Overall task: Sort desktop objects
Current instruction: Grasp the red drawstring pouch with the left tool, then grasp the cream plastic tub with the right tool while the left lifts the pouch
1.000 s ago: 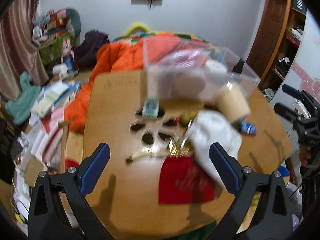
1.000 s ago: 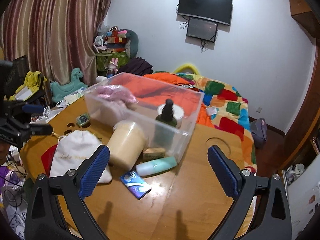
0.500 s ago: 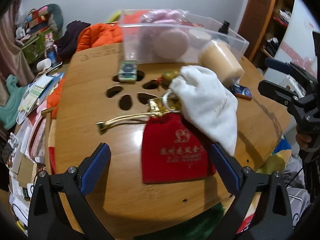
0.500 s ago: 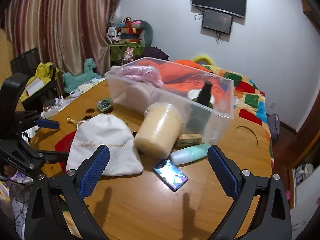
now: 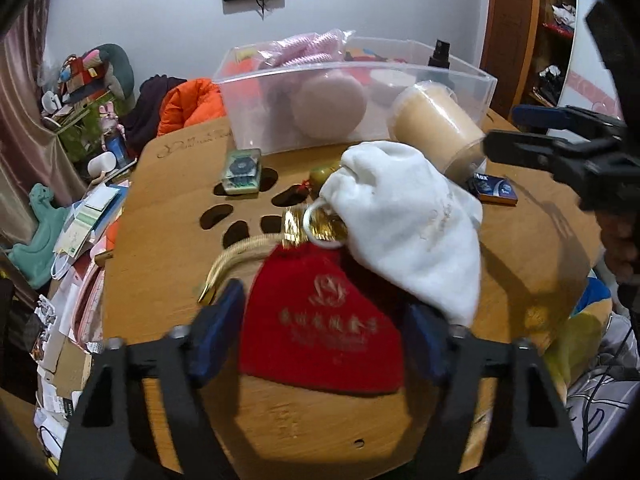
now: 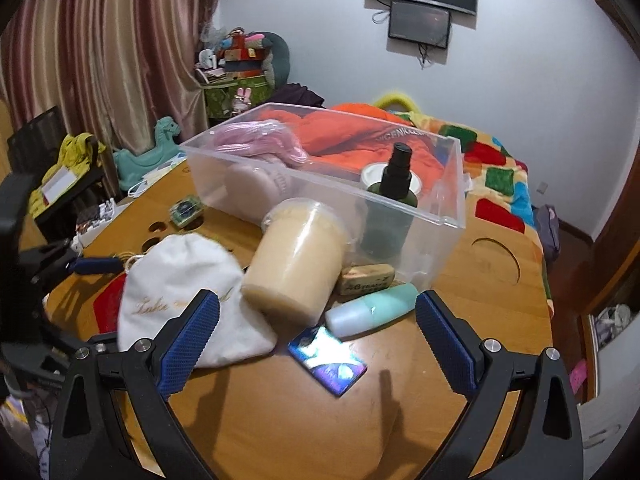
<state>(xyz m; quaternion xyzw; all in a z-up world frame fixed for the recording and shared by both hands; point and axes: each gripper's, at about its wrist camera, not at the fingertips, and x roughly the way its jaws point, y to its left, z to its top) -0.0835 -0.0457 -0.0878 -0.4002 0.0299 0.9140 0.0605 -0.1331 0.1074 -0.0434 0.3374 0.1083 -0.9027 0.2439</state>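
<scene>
left gripper [image 5: 320,332] is low over the near edge of the wooden table [image 5: 168,184], fingers spread apart w/ the red pouch [image 5: 320,328] lying flat between them; can't tell if the pads touch the cloth, that part is blurred. the white drawstring bag [image 5: 408,224] lies just past the pouch, overlapping its far right corner, w/ a gold chain and ring [image 5: 316,224] at its mouth. a small green box [image 5: 242,170] sits further back near the table's holes.

right gripper [image 6: 316,336] hangs above the other side of the table, fingers wide apart, nothing in them. between and just ahead of them lie a shiny blue card pack [image 6: 328,360] and a pale green bottle [image 6: 372,310] on its side. beside those a tan tub [image 6: 296,256] is tipped over, leaning on the white bag, w/ a small tan bar [image 6: 366,278] just by it against the clear plastic bin [image 6: 448,208]. the bin stands at the far side of the table and holds a dark spray bottle [image 6: 390,200], upright, a pink bundle [image 6: 260,140] and a round pinkish puff [image 5: 328,106].
</scene>
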